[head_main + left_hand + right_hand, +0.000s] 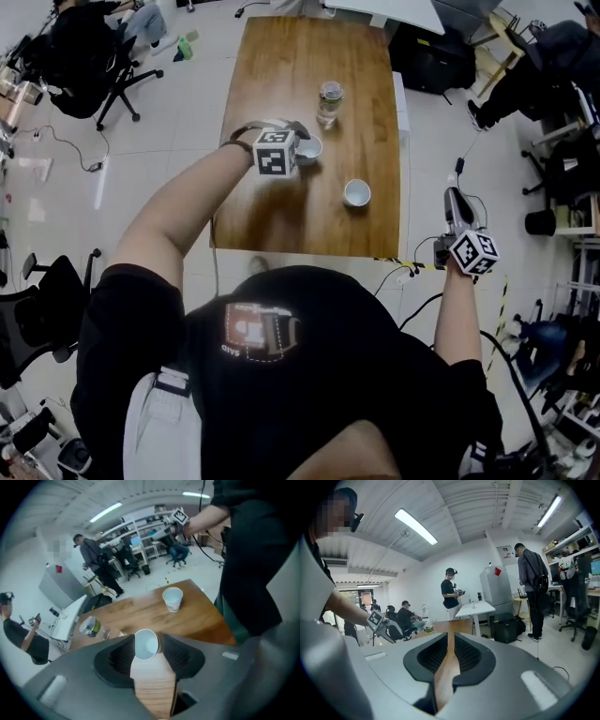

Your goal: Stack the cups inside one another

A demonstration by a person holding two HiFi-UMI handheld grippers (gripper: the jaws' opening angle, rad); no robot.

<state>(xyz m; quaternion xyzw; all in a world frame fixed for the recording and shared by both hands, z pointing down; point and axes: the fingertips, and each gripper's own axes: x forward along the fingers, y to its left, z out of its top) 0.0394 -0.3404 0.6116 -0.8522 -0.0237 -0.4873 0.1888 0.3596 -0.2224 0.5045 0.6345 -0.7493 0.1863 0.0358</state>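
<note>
The left hand-held gripper (298, 133) tilts down over the table (281, 75), jaws apart on either side of an upright white cup (146, 645), likely to carry it to the second cup (357, 193) near-right, while the right hand-held gripper (451, 641) waits off the table's right edge, nearly closed and empty.

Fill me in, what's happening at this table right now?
A person with a gripper in each hand is stacking cups on a wooden table. The left gripper is over one white cup, which sits upright between its open jaws. A second white cup stands apart, not yet stacked. The right gripper hangs off the table's side, empty.
</note>
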